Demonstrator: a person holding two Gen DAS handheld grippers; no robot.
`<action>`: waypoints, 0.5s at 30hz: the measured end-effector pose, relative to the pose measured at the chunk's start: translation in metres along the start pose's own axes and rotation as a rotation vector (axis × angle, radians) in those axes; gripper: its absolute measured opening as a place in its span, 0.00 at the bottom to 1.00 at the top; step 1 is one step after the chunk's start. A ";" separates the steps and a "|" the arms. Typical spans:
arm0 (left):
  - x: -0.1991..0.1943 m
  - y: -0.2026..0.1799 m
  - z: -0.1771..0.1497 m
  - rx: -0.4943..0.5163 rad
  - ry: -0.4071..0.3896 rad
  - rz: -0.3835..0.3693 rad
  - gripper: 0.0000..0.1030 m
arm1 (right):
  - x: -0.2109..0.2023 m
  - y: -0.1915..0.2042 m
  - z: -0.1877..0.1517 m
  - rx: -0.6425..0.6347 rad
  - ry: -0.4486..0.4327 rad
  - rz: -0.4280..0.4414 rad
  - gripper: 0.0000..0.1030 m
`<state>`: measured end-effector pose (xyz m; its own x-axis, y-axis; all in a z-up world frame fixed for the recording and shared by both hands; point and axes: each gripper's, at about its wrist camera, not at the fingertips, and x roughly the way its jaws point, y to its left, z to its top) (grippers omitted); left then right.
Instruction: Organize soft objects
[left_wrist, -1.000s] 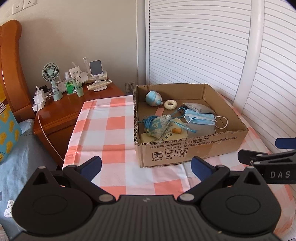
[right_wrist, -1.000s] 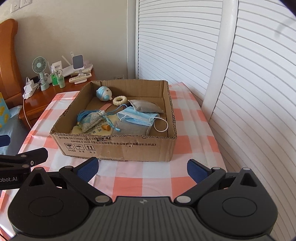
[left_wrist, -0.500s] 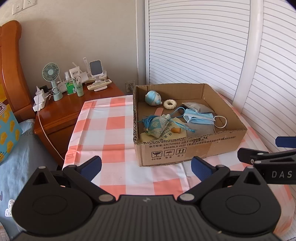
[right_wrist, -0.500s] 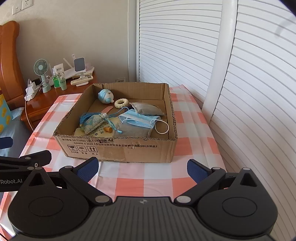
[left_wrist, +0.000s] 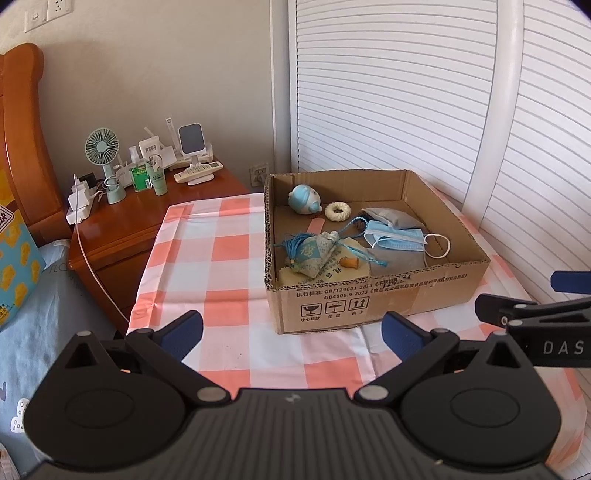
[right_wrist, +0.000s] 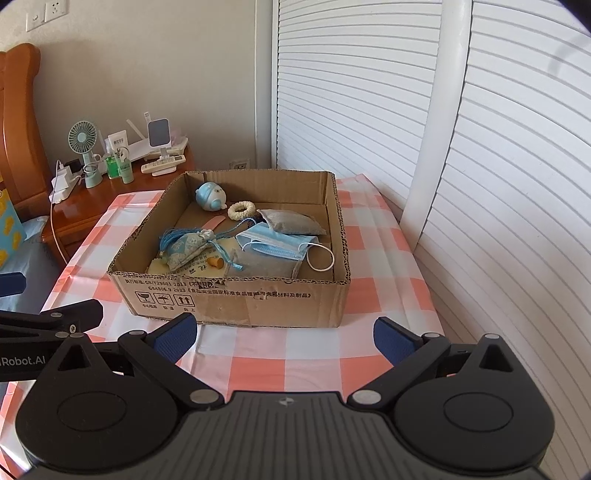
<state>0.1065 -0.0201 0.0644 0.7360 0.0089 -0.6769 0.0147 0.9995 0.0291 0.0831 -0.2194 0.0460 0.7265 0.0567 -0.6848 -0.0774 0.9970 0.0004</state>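
Both grippers (left_wrist: 291, 328) (right_wrist: 284, 334) hover spread before cardboard box (right_wrist: 236, 299).

Green desk fan (left_wrist: 102, 147) and remote control (left_wrist: 199, 171) on wooden nightstand (left_wrist: 125, 236).

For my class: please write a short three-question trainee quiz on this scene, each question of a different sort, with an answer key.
1. True or false: the blue face mask lies inside the cardboard box.
2. The left gripper is: A) open, holding nothing B) shut on the mask C) inside the box.
3. Fill in: the white ring lies beside the round blue ____.

Key: 1 true; 2 A; 3 toy.
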 end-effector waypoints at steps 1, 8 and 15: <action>0.000 0.000 0.000 0.001 0.000 0.000 0.99 | 0.000 0.000 0.000 0.000 0.000 0.000 1.00; -0.001 -0.001 0.000 0.000 0.002 0.000 0.99 | -0.001 0.001 0.000 -0.004 -0.002 -0.002 1.00; -0.002 -0.001 0.000 -0.001 0.000 0.004 0.99 | -0.003 0.001 0.001 -0.006 -0.005 0.000 1.00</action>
<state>0.1054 -0.0212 0.0655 0.7359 0.0125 -0.6770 0.0113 0.9995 0.0307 0.0811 -0.2186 0.0487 0.7303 0.0570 -0.6808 -0.0812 0.9967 -0.0036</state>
